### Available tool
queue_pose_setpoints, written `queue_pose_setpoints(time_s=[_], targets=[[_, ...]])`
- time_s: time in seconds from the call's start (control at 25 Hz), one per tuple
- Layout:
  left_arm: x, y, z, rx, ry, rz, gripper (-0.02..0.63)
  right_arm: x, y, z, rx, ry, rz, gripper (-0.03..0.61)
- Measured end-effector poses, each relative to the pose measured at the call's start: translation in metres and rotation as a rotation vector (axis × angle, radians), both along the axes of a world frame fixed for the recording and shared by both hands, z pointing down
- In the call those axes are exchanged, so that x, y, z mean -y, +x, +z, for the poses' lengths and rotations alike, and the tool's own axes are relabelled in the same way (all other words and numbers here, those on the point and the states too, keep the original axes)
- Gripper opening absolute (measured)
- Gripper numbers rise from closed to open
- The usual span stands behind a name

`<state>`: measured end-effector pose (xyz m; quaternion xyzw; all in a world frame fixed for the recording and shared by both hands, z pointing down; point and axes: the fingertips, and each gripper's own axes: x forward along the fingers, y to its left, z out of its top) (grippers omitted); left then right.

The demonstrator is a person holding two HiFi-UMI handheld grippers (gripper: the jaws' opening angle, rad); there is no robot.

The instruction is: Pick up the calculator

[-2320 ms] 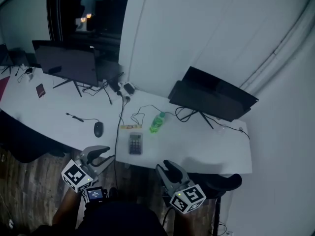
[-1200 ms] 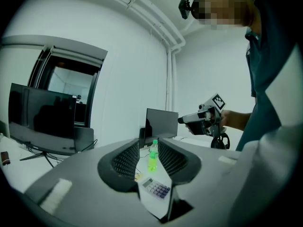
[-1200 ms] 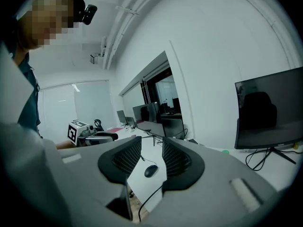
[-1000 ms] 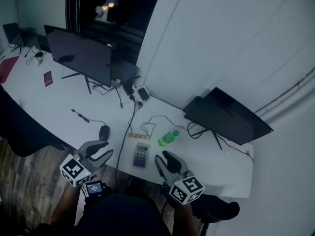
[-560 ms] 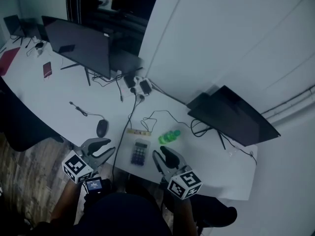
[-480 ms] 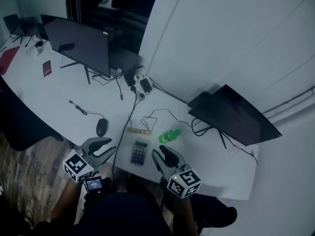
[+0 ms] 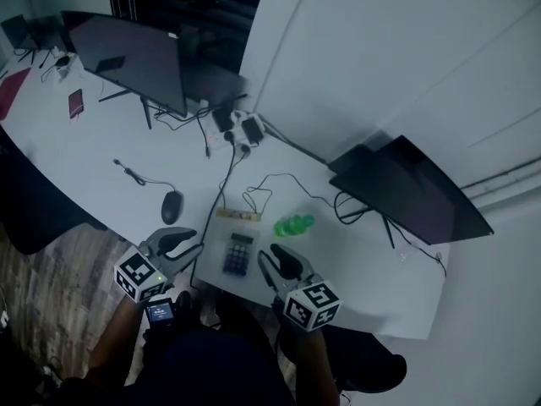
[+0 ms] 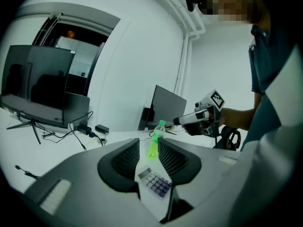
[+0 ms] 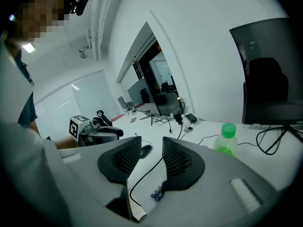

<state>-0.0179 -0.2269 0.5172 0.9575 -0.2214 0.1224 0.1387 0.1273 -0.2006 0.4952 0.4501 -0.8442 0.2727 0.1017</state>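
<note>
The calculator (image 7: 237,254), dark with rows of keys, lies flat near the front edge of the white table (image 7: 93,150). My left gripper (image 7: 193,245) hovers just left of it, jaws close together with nothing between them. In the left gripper view (image 8: 148,148) the calculator (image 8: 154,182) shows below and beyond the jaws. My right gripper (image 7: 272,256) hovers just right of it, with a narrow gap and nothing between its jaws. In the right gripper view (image 9: 151,148) only a few keys of the calculator (image 9: 156,194) peek out under the jaws.
A green bottle (image 7: 293,225) lies behind the calculator, with a yellow strip (image 7: 238,216) beside it. A black cable (image 7: 221,201) runs past the calculator's left side. A mouse (image 7: 172,205) sits further left. Two monitors (image 7: 127,53) (image 7: 410,191) stand at the back.
Both grippers have come down and forward. They now flank the calculator at the table's front edge. Their jaws look the same as before.
</note>
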Motion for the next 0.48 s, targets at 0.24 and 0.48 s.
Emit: queue_pose_setpoints(time_s=[0.24,0.48], targets=[[0.007,0.008,0.031,0.013,-0.058,0.007,0.118,0.007,0.002,0.034,0.008,-0.07,0.001,0.121],[0.014,0.016,0.056,0.026,-0.111,0.018,0.12,0.013,0.001,0.067,0.018,-0.139,0.004,0.121]])
